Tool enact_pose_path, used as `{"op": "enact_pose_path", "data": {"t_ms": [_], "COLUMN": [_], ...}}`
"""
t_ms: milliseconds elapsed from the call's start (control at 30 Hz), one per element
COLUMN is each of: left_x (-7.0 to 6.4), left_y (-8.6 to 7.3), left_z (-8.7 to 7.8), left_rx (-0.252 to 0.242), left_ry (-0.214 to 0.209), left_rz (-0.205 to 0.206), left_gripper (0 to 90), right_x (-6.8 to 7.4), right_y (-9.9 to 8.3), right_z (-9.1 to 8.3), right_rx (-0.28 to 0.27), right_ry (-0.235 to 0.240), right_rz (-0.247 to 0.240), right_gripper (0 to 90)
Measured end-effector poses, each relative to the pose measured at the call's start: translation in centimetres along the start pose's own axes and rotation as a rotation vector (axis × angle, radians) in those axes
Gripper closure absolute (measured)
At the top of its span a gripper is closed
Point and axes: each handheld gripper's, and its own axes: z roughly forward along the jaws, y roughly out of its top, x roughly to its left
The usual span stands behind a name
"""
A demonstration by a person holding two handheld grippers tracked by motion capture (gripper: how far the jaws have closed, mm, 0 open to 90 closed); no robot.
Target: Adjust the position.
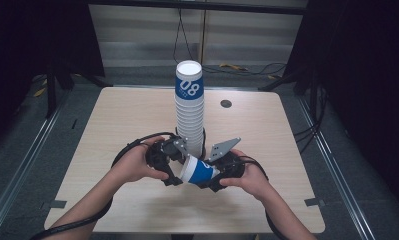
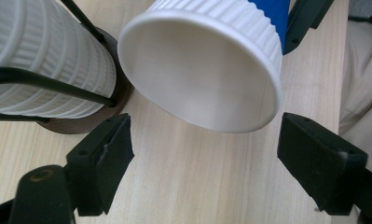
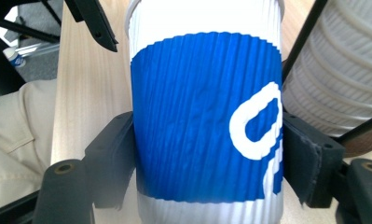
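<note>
The light wooden tabletop [image 1: 112, 130] takes up the middle of the high view. At its centre stands a tall stack of cups [image 1: 189, 102], white and ribbed with a blue band on the topmost one, seated in a dark round holder [image 2: 88, 123] that shows at the left of the left gripper view. Just below the stack, low in the centre of the frame, a single blue-and-white cup [image 1: 199, 170] lies tilted on its side in the air between the two hands. The right gripper [image 1: 222, 176] has its fingers [image 3: 111, 156] clenched on the cup's blue sleeve. The left gripper [image 1: 172, 167] faces the cup's open mouth, its fingers [image 2: 102, 161] spread wide and apart from the rim.
</note>
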Motion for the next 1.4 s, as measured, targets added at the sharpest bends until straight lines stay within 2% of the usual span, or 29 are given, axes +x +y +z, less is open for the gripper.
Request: {"op": "enact_pose_path", "data": {"t_ms": [33,67,133,167,267,300,367,400,433,533,600,667,800,1067,1400], "left_x": [0.0,-0.1,0.0,0.0,0.3,0.3,0.4,0.2,0.4,0.4,0.5,0.4,0.4,0.4,0.5], "left_y": [0.0,-0.2,-0.3,-0.4,-0.5,-0.6,-0.7,-0.8,-0.8,-0.9,-0.9,-1.0,-1.1,-1.3,-1.5], "left_z": [0.0,0.0,0.0,0.0,0.0,0.0,0.0,0.0,-0.1,-0.1,-0.1,0.0,0.1,0.4,1.1], "left_rx": [-0.001,-0.014,-0.012,-0.015,-0.027,-0.050,-0.065,-0.084,-0.077,-0.088,-0.090,-0.115,-0.138,-0.162,-0.191], "left_ry": [-0.004,-0.002,-0.005,-0.005,-0.009,-0.009,-0.015,-0.013,-0.013,-0.014,-0.009,-0.016,-0.026,-0.026,-0.052], "left_rz": [0.002,-0.021,-0.008,-0.023,-0.018,-0.032,-0.041,-0.066,-0.048,-0.057,-0.043,-0.075,-0.088,-0.094,-0.107], "left_gripper": [18.0,17.9,17.9,17.9,17.9,17.9,17.9,17.8,17.8,17.2,17.2,17.2,17.2,17.1,16.0], "right_x": [0.0,0.0,-0.1,-0.1,0.0,0.0,0.0,0.0,0.0,0.0,0.1,0.1,0.2,0.3,0.4], "right_y": [-0.1,-0.2,-0.4,-0.5,-0.7,-0.7,-0.7,-0.8,-0.8,-0.9,-0.9,-0.9,-1.0,-1.0,-0.8], "right_z": [0.0,0.0,0.0,0.0,0.1,0.1,0.1,0.1,0.1,0.1,0.2,0.2,0.2,0.3,0.6], "right_rx": [-0.006,-0.009,-0.017,-0.021,-0.026,-0.029,-0.037,-0.042,-0.045,-0.050,-0.050,-0.049,-0.053,-0.061,-0.062], "right_ry": [0.004,0.003,0.005,0.005,0.004,0.007,0.005,0.001,0.003,0.006,0.004,0.009,0.010,0.011,0.020], "right_rz": [0.006,0.013,0.019,0.021,0.023,0.024,0.024,0.026,0.028,0.024,0.022,0.021,0.023,0.017,0.012], "right_gripper": [25.8,25.8,25.8,25.8,25.7,25.7,25.7,25.7,25.7,25.7,25.7,25.6,25.6,25.6,25.6]}}
